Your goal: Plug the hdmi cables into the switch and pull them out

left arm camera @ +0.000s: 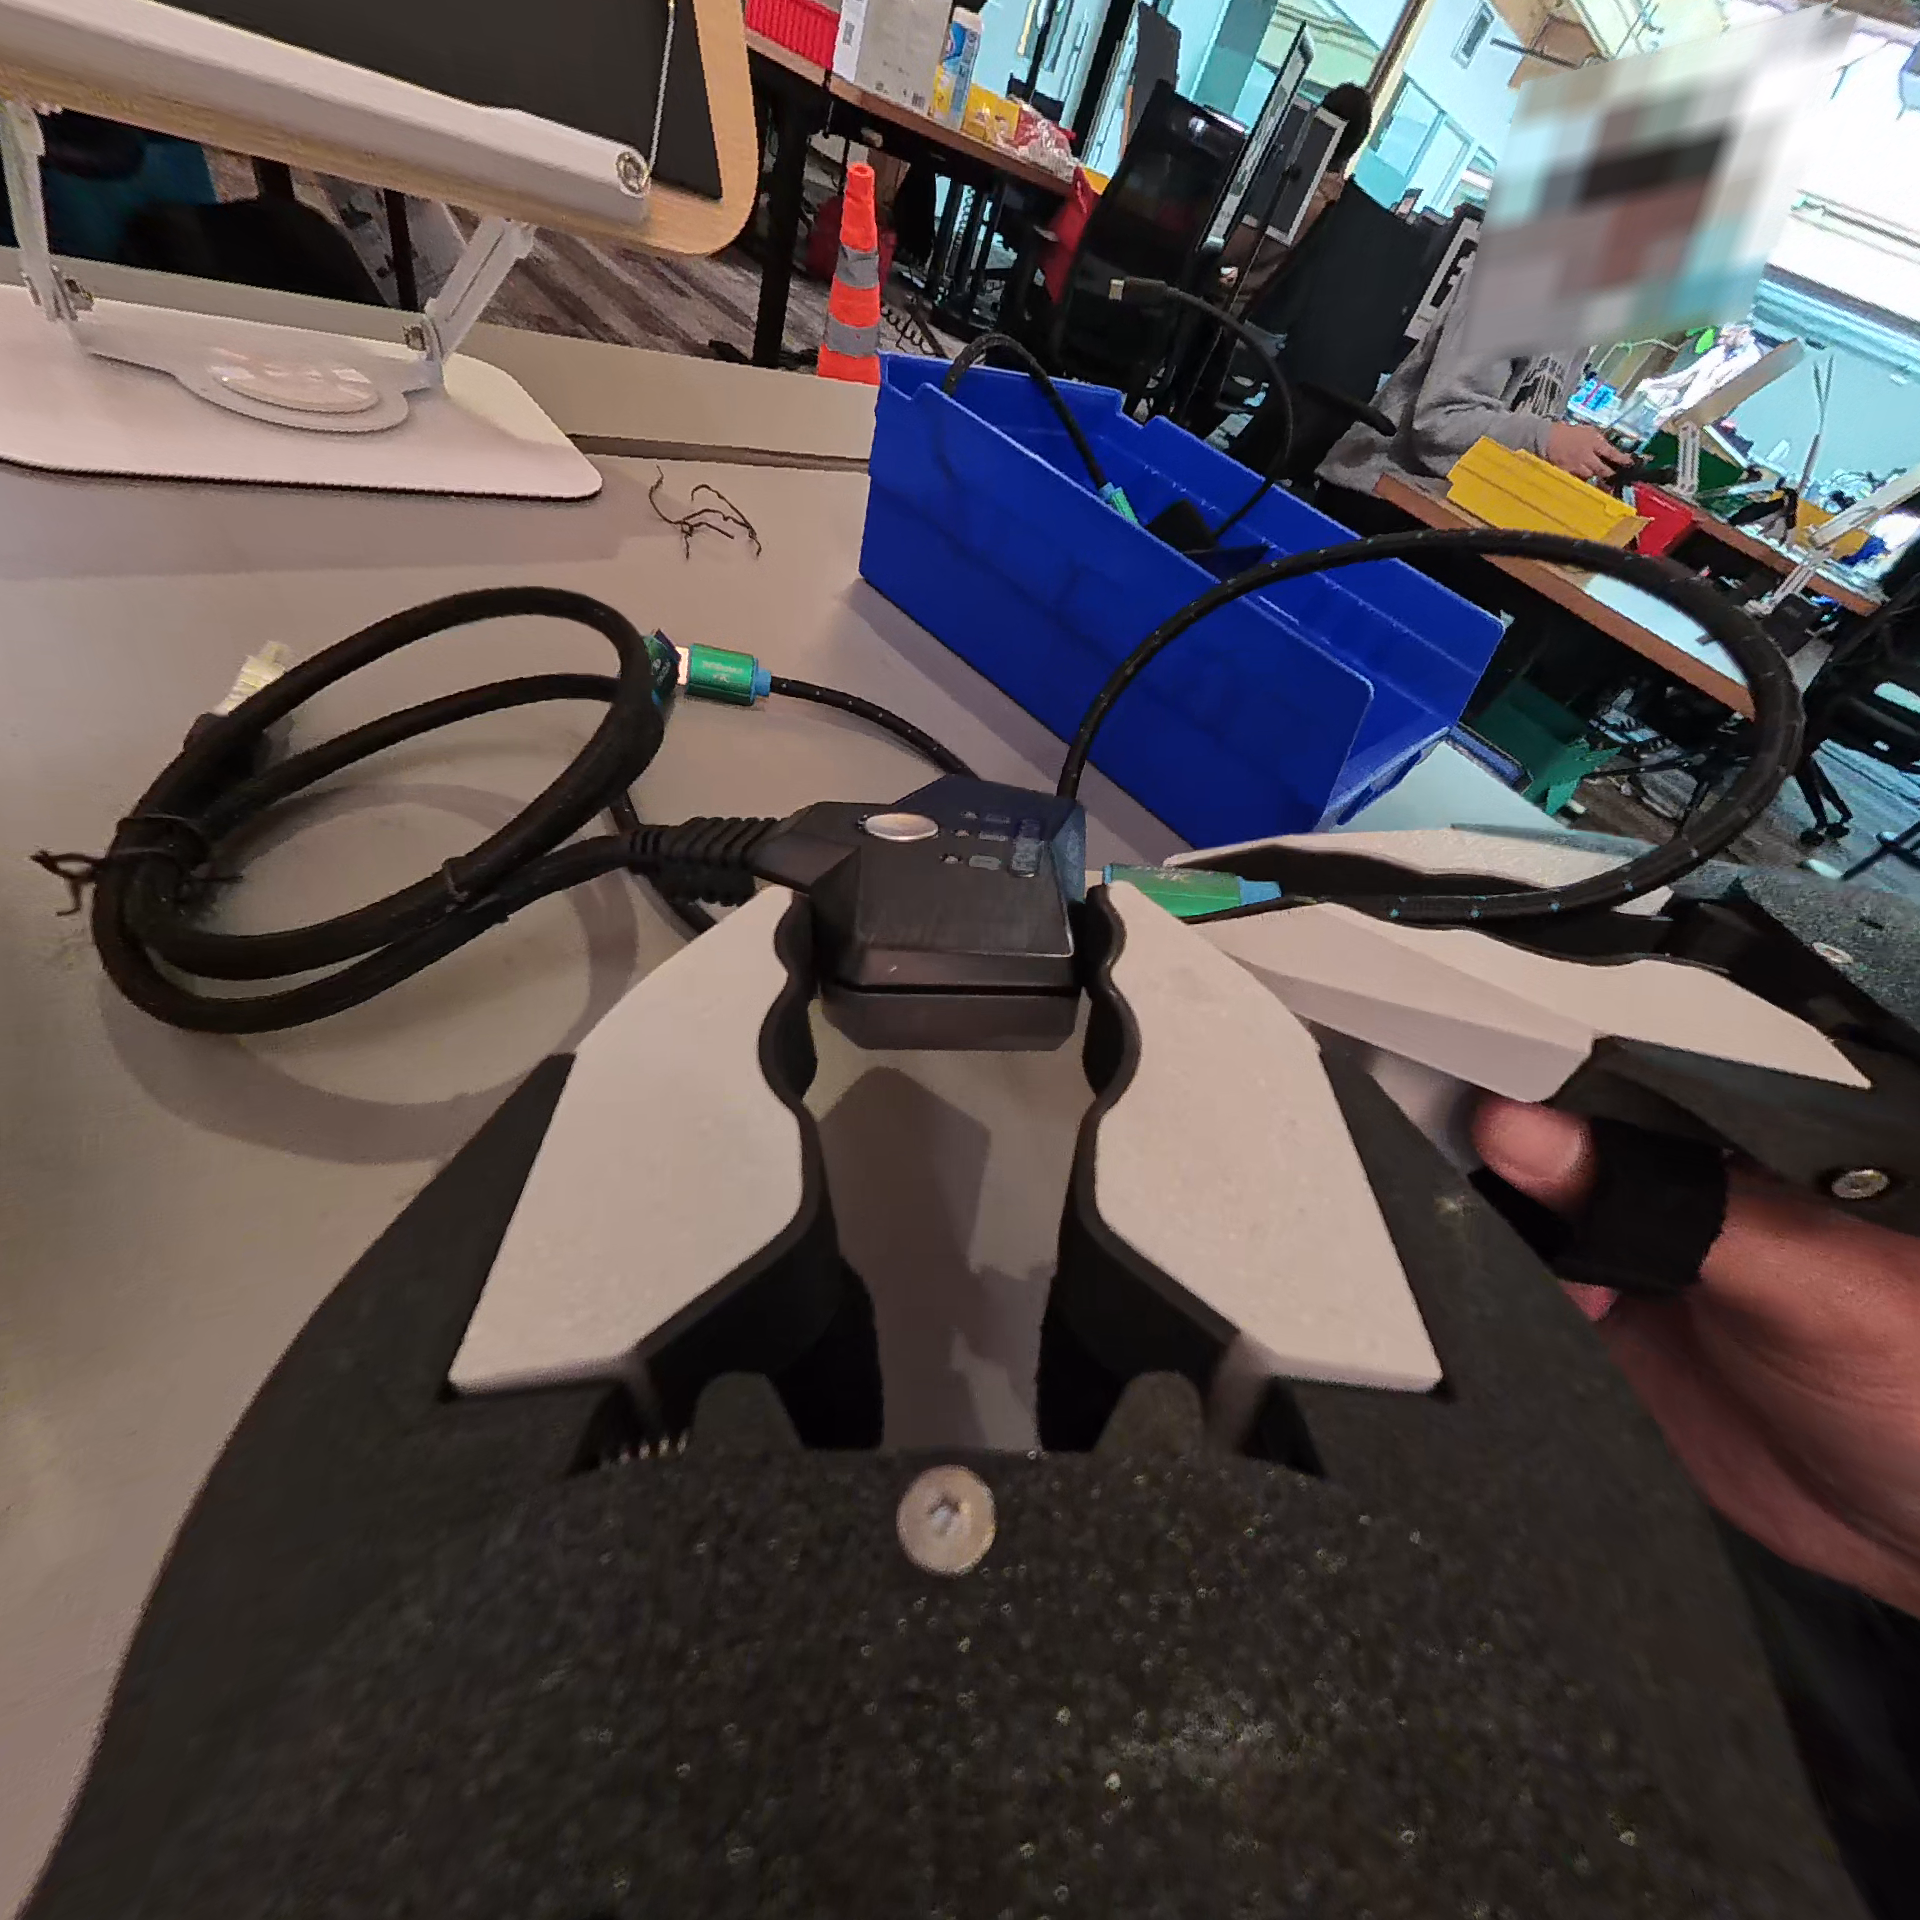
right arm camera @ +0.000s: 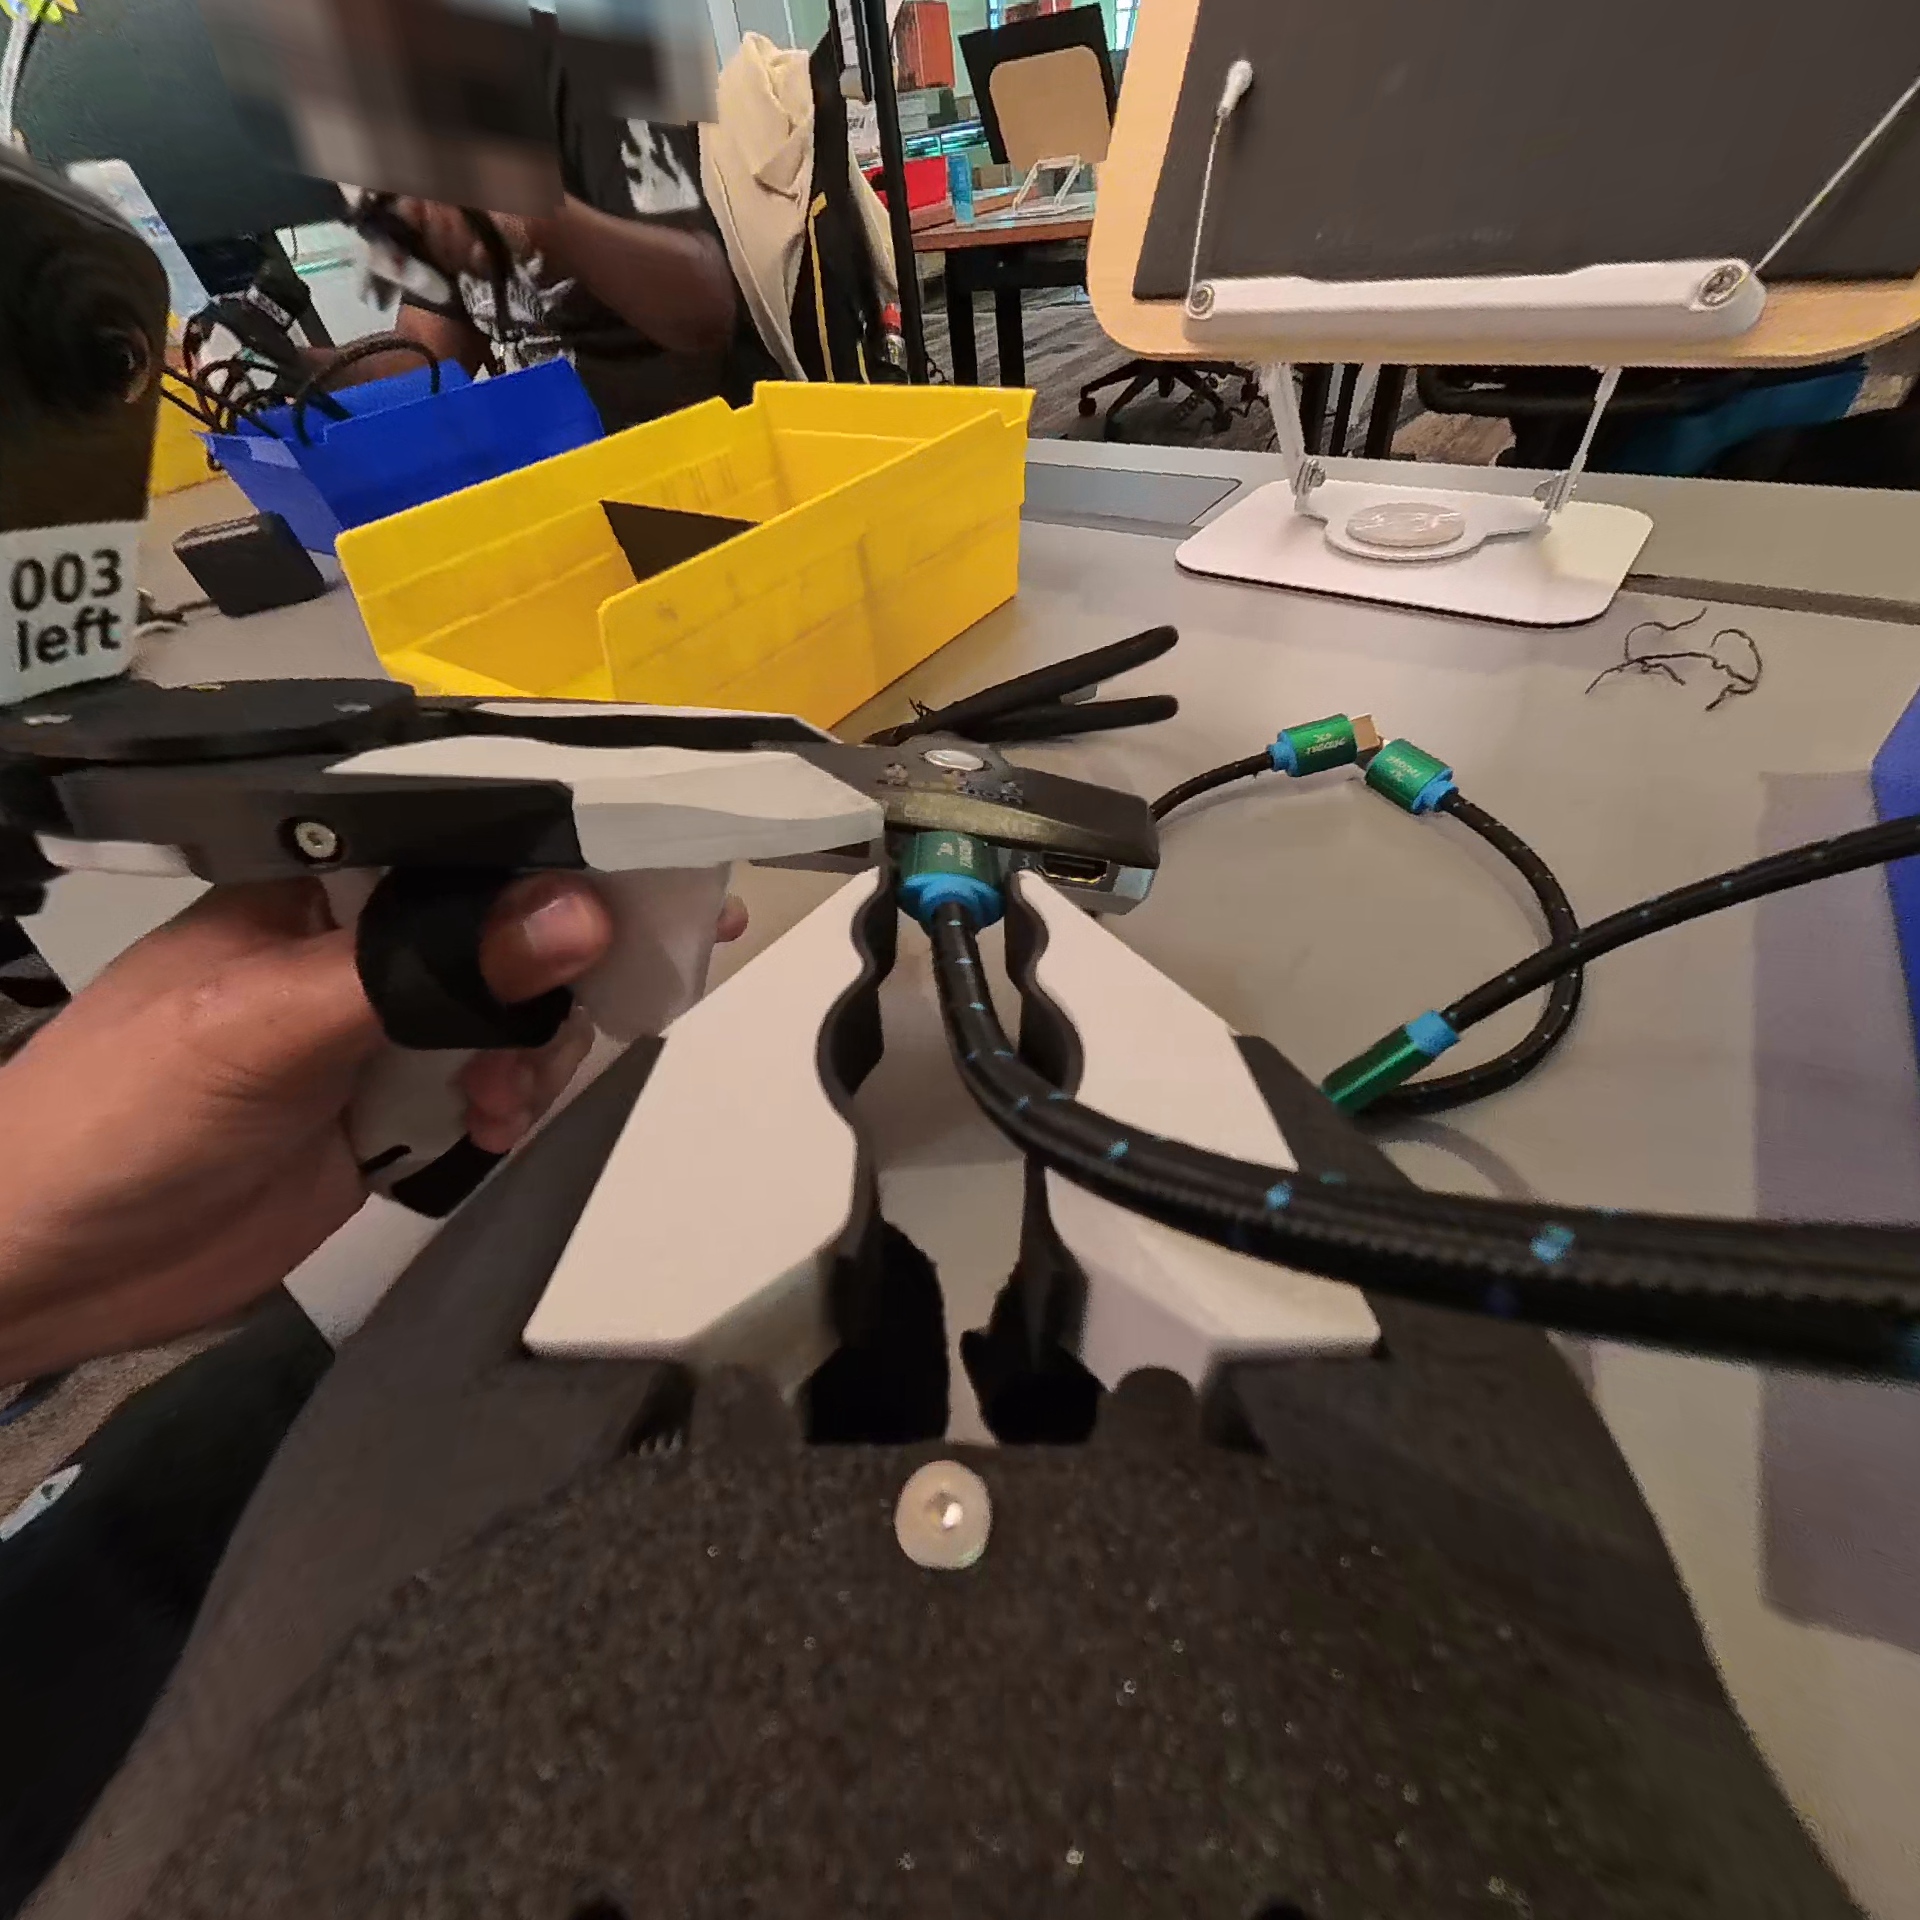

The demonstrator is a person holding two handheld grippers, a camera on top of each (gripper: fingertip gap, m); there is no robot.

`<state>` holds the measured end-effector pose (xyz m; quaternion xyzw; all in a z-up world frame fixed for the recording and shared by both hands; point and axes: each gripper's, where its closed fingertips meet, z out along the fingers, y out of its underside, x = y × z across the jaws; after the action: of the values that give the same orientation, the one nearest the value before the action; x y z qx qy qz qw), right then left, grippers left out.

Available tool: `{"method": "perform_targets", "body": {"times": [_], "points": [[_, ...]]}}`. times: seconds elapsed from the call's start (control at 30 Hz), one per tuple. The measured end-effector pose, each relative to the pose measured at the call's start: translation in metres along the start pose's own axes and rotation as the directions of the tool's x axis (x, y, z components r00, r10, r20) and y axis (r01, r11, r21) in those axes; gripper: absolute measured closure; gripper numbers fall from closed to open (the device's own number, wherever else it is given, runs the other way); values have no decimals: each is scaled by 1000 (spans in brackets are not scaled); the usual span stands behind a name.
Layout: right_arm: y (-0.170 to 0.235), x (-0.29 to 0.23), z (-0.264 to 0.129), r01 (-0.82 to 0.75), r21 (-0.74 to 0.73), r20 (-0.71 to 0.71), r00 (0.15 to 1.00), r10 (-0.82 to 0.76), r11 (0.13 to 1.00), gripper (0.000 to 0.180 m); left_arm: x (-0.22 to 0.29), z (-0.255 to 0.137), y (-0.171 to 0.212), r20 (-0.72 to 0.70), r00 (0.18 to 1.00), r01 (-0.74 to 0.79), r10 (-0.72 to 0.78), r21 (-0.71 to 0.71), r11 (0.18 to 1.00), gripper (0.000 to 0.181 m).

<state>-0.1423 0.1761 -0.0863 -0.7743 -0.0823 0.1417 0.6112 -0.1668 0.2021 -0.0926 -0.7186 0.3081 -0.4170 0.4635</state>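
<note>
My left gripper (left arm camera: pixel 940 925) is shut on the black HDMI switch (left arm camera: pixel 940 914), holding it just above the grey table. The switch also shows in the right wrist view (right arm camera: pixel 1023 805), with one bare port facing me. My right gripper (right arm camera: pixel 951 883) is shut on a green HDMI plug (right arm camera: pixel 948 862) with a blue collar, seated in the switch's side. The same plug shows in the left wrist view (left arm camera: pixel 1184 891), gripped by the other gripper. Its braided cable (right arm camera: pixel 1299 1195) arcs to the right. Loose green plugs (right arm camera: pixel 1403 774) lie on the table beyond.
A blue bin (left arm camera: pixel 1143 623) with cables stands behind the switch. A yellow bin (right arm camera: pixel 727 551) stands at the left in the right wrist view. A white tablet stand (right arm camera: pixel 1413 551) is at the back. A coiled black cable (left arm camera: pixel 364 821) trails from the switch. People are at tables behind.
</note>
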Motion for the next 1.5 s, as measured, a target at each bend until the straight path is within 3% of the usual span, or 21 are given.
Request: {"method": "perform_targets", "body": {"times": [0.27, 0.4, 0.6, 0.73, 0.8, 0.87, 0.97, 1.13, 1.33, 1.43, 1.5], "points": [[-1, 1, -1, 39, 8, -21, 999, -38, 999, 160, 3, 1, -1, -26, 1000, -8, 7, -4, 1000, 131], [-3, 0, 3, 27, 15, 2, 1000, -27, 1000, 160, -2, 2, -3, -57, 996, 62, -63, -22, 998, 131], [-8, -30, -16, 28, 54, 292, 955, -42, 998, 150, -22, -21, -28, -144, 985, 107, -99, 50, 993, 131], [4, -41, -51, 151, 4, 512, 849, -132, 989, 143, -41, -45, -34, -231, 959, 179, -165, 42, 983, 131], [18, -35, -69, 188, -91, 597, 796, -97, 978, 134, -51, -53, -39, -256, 946, 222, -201, 54, 974, 131], [24, 2, -72, 187, -136, 503, 859, -95, 973, 136, -54, -59, -38, -288, 929, 253, -231, 41, 966, 131], [5, 75, -49, 139, -52, 170, 977, -128, 989, 136, -47, -65, -30, -330, 910, 269, -250, 13, 963, 131], [10, 117, 24, 211, -167, -64, 972, -224, 963, 140, -39, -81, -26, -377, 900, 232, -221, -16, 973, 131], [8, 125, 90, 214, -258, -185, 946, -265, 942, 137, -41, -101, -35, -422, 879, 261, -223, 33, 965, 132], [-5, 108, 110, 259, -168, -191, 938, -289, 951, 139, -40, -102, -33, -438, 869, 268, -231, 25, 963, 132], [-12, 112, 128, 324, -189, -206, 910, -360, 927, 142, -38, -102, -30, -442, 866, 268, -233, 16, 963, 132]]}}
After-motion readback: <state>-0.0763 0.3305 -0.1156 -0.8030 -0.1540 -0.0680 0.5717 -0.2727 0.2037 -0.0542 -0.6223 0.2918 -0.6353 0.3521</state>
